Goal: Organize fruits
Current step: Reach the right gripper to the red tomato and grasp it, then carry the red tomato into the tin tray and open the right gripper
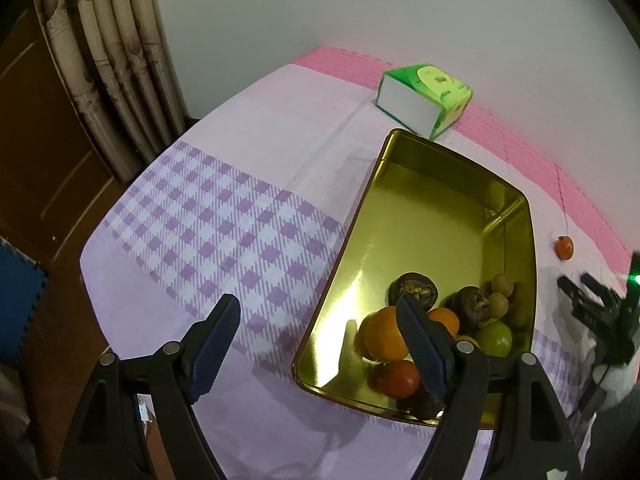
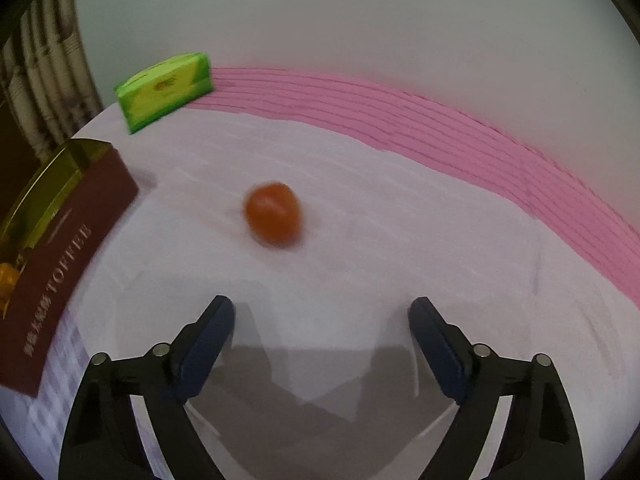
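A gold tin (image 1: 420,216) lies on the cloth and holds several fruits at its near end: an orange (image 1: 382,334), a red tomato (image 1: 400,378), a green fruit (image 1: 496,338) and dark brown fruits (image 1: 414,290). My left gripper (image 1: 320,320) is open and empty above the tin's near left rim. One small red tomato (image 2: 274,214) lies alone on the cloth, also in the left wrist view (image 1: 564,248). My right gripper (image 2: 322,320) is open and empty, a short way in front of this tomato. The tin's dark red "TOFFEE" side (image 2: 68,256) is at the left.
A green tissue box (image 1: 426,98) lies by the wall behind the tin, also in the right wrist view (image 2: 164,88). A pink mat (image 2: 440,120) runs along the wall. The table edge, a curtain (image 1: 108,64) and wooden furniture are at the left.
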Motion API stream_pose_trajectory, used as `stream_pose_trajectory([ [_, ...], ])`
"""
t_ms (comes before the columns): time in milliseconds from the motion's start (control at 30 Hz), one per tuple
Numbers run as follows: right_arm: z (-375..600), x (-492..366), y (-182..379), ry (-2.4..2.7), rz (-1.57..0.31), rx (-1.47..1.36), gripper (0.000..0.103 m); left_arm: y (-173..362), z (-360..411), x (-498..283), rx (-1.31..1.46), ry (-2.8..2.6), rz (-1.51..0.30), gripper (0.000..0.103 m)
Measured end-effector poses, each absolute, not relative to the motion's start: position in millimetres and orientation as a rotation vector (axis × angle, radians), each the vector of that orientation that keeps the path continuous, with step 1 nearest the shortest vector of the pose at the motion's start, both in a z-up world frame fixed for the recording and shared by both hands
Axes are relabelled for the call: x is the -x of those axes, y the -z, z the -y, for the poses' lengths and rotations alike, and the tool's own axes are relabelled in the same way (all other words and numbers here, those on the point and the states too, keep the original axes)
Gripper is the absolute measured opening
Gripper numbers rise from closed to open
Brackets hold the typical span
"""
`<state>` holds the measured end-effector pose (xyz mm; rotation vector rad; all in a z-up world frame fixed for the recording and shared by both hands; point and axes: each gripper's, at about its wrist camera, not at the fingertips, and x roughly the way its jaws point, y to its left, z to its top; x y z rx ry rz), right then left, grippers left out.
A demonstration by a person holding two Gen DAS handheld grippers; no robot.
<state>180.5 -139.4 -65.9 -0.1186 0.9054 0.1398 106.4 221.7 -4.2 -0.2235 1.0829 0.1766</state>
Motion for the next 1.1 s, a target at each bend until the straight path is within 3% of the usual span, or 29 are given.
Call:
stream_pose_trajectory([
  [367, 117, -215, 60, -0.183, -0.902, 0.136, 0.055, 9, -220, -109, 0.216, -0.167, -1.106, 0.077],
  [500, 116, -215, 60, -0.186, -0.893, 0.139, 0.035, 10, -218, -109, 0.207, -0.164, -1.108, 0.077],
  [733, 113, -212, 59, -0.183, -0.897, 0.134, 0.034, 10, -216, -109, 0.197, -0.163, -1.113, 0.077],
  [800, 111, -210, 58, -0.191, -0.900, 0.134, 0.034, 11, -212, -110, 0.183, -0.153, -1.120, 0.085],
  [1100, 97, -185, 47, -0.230, -0.909, 0.094, 0.034, 7, -204, -108, 0.141, -0.137, -1.109, 0.091],
])
